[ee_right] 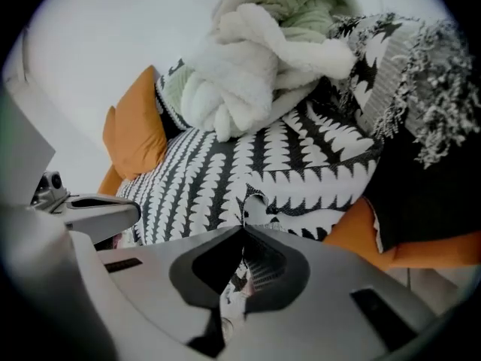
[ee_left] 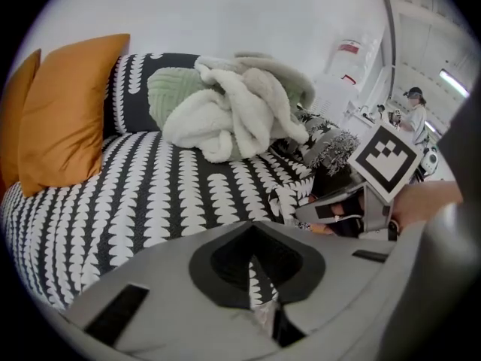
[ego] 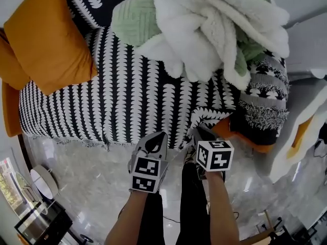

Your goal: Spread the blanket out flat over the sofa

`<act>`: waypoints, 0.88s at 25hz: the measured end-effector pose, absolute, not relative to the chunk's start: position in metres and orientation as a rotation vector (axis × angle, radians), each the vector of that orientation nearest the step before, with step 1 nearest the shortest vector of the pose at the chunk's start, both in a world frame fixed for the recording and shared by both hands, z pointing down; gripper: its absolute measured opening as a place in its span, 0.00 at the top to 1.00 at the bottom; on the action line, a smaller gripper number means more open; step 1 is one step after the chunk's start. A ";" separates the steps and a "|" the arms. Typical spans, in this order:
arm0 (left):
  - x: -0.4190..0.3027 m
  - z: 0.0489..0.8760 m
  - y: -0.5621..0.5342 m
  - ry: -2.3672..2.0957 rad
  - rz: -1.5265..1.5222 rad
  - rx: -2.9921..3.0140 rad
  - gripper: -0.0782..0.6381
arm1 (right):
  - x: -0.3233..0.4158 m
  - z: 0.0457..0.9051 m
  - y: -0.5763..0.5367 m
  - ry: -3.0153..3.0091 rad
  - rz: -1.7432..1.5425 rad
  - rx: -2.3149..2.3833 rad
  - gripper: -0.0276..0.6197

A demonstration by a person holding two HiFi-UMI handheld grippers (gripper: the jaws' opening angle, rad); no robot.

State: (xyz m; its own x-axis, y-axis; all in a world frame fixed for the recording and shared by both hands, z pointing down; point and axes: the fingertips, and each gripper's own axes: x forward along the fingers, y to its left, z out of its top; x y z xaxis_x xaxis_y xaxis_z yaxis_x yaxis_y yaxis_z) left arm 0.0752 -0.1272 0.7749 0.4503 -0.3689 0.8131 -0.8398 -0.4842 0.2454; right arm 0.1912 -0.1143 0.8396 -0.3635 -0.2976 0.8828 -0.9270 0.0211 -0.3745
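Observation:
A black blanket with white leaf-shaped rows lies over the sofa seat, and its front hem hangs toward the floor. My left gripper is at that hem and shut on it. In the left gripper view a strip of the patterned cloth shows between the closed jaws. My right gripper is just to the right, at the blanket's folded front corner. It is shut too, with cloth pinched in the right gripper view. The two grippers stand close together.
A heap of white and green fluffy throws sits at the back right of the seat. A grey fringed throw lies at the right end. Orange cushions lean at the left. Pale marble floor lies in front, and a person stands far off.

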 end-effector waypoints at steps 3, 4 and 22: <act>0.084 0.772 -0.124 -0.983 0.932 2.075 0.88 | 0.210 0.829 -0.105 -1.691 1.307 1.308 0.95; 0.086 0.773 -0.125 -0.985 0.931 2.092 0.88 | 0.216 0.827 -0.104 -1.695 1.279 1.332 0.95; 0.133 0.779 -0.089 -0.870 0.983 2.179 0.88 | 0.341 0.826 -0.009 -1.504 1.137 1.477 0.95</act>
